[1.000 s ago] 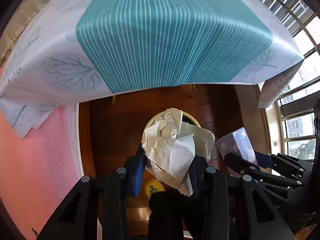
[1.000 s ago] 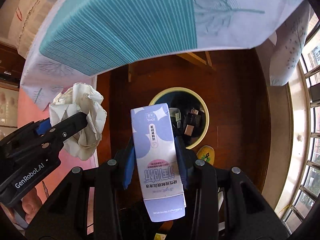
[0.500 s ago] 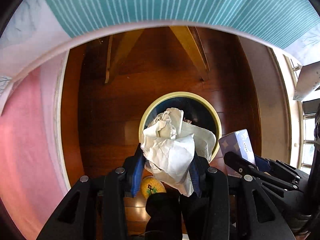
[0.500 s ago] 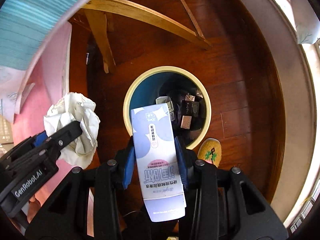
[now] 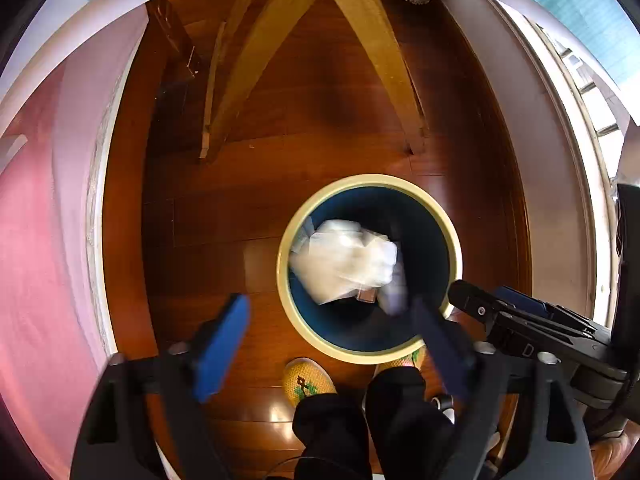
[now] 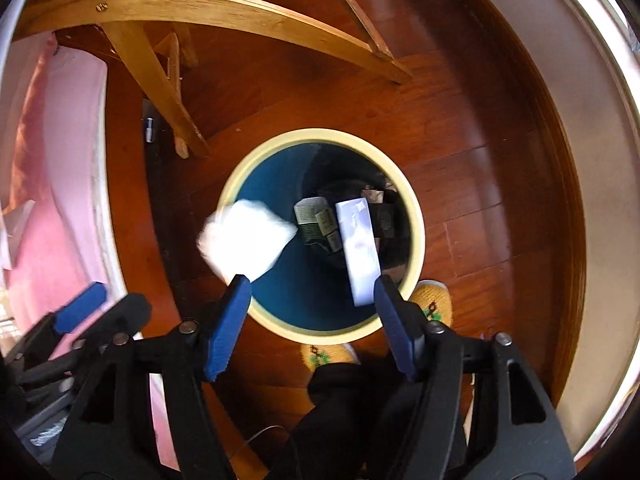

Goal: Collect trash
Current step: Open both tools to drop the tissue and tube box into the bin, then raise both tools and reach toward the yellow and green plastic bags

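Observation:
A round bin with a cream rim (image 5: 454, 240) (image 6: 416, 216) and blue inside stands on the wooden floor below both grippers. A crumpled white paper (image 5: 346, 260) (image 6: 246, 242) is blurred in free fall over the bin's mouth. A lilac carton (image 6: 358, 250) is falling inside the bin. My left gripper (image 5: 332, 328) is open and empty above the bin's near rim. My right gripper (image 6: 312, 304) is open and empty above the bin; it also shows at the right of the left wrist view (image 5: 520, 320). Older boxes (image 6: 316, 220) lie at the bin's bottom.
Wooden table legs (image 5: 256, 48) (image 6: 156, 64) stand on the floor beyond the bin. A pink cloth (image 5: 36, 240) hangs at the left. The person's yellow slippers (image 5: 306, 380) (image 6: 434, 300) and dark trouser legs are just before the bin. A pale wall base (image 5: 560, 168) runs at the right.
Both grippers have opened. The crumpled paper has left the left gripper and the lilac carton the right one; both are dropping into the bin. The views have tilted down to the floor.

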Demonstrator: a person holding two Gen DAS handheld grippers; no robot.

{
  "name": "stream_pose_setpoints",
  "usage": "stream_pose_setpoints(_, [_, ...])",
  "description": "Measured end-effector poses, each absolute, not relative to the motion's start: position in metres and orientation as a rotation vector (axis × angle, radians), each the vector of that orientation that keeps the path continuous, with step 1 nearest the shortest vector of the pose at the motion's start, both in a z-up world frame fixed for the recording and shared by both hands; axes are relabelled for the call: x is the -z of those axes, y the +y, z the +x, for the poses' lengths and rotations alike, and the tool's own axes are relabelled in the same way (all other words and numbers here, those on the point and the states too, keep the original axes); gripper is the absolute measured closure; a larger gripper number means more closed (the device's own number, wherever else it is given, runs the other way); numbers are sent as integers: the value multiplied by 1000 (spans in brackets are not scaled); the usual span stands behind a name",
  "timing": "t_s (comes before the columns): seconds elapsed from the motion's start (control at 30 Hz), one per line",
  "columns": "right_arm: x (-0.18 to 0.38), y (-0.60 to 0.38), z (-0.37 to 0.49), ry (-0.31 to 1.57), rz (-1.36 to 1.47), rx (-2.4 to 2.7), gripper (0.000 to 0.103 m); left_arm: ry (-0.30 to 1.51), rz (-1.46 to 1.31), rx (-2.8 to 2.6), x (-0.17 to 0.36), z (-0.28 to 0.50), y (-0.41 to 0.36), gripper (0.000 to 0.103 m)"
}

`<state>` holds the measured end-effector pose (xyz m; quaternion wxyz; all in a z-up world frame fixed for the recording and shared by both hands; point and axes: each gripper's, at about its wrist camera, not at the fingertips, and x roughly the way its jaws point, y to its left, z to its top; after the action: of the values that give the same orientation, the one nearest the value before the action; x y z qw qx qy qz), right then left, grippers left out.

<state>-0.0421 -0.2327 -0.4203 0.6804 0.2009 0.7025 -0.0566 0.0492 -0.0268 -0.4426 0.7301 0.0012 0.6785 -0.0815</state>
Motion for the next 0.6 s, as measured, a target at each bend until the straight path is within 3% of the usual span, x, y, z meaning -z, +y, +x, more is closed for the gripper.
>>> stream_pose_setpoints(0.33, [414, -229, -45, 1570, 442, 150, 39, 1472, -1, 168, 425, 52, -12, 13])
stream_pose_setpoints(0.6, [361, -222, -45, 1549, 447, 157, 39, 1468, -8, 161, 371, 45, -9, 13])
